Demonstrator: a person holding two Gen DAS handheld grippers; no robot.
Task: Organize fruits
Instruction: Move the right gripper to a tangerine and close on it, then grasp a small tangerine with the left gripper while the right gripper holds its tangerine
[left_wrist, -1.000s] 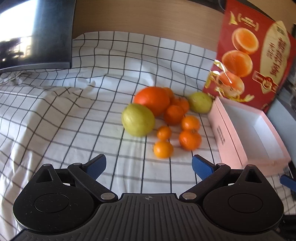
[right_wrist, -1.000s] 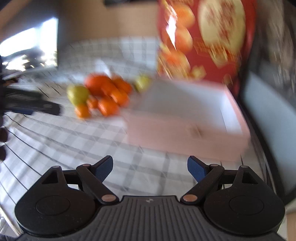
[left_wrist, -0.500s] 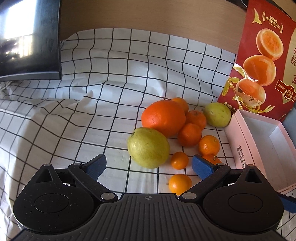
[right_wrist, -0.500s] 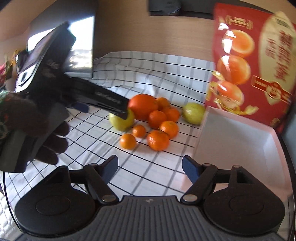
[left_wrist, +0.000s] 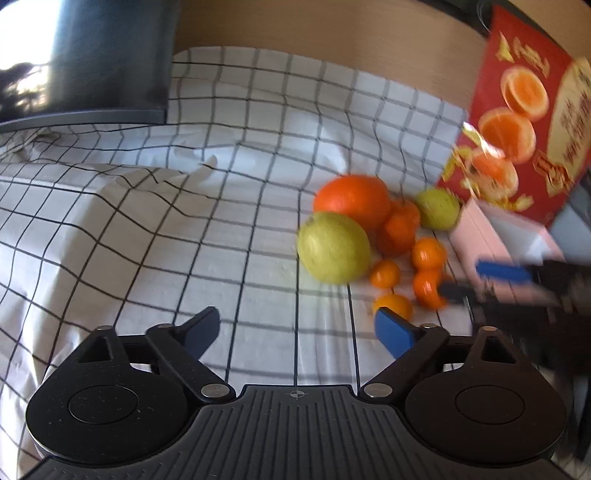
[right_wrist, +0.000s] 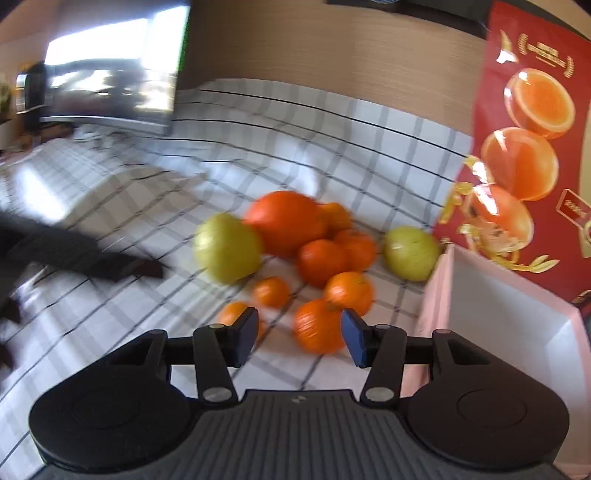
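Note:
A pile of fruit lies on the checked cloth: a large orange (right_wrist: 284, 221), two yellow-green fruits (right_wrist: 227, 247) (right_wrist: 410, 253) and several small mandarins. My right gripper (right_wrist: 300, 334) is closing. One mandarin (right_wrist: 317, 325) sits between its jaws, close to the right pad, with a gap to the left pad. My left gripper (left_wrist: 299, 330) hovers over bare cloth to the left of the pile, its jaws closing on nothing. A mandarin (left_wrist: 393, 304) lies just past its right fingertip. The right gripper (left_wrist: 498, 273) shows blurred in the left wrist view.
An open pink box (right_wrist: 509, 317) with a white inside stands right of the fruit. A red bag (right_wrist: 535, 129) printed with oranges is behind it. A dark screen (left_wrist: 92, 62) stands at the back left. The cloth (left_wrist: 129, 221) is wrinkled on the left.
My right gripper swung left from the pink box to the fruit pile and narrowed its jaws around a mandarin. My left gripper drew back and left from the yellow-green fruit, its jaws slightly narrower.

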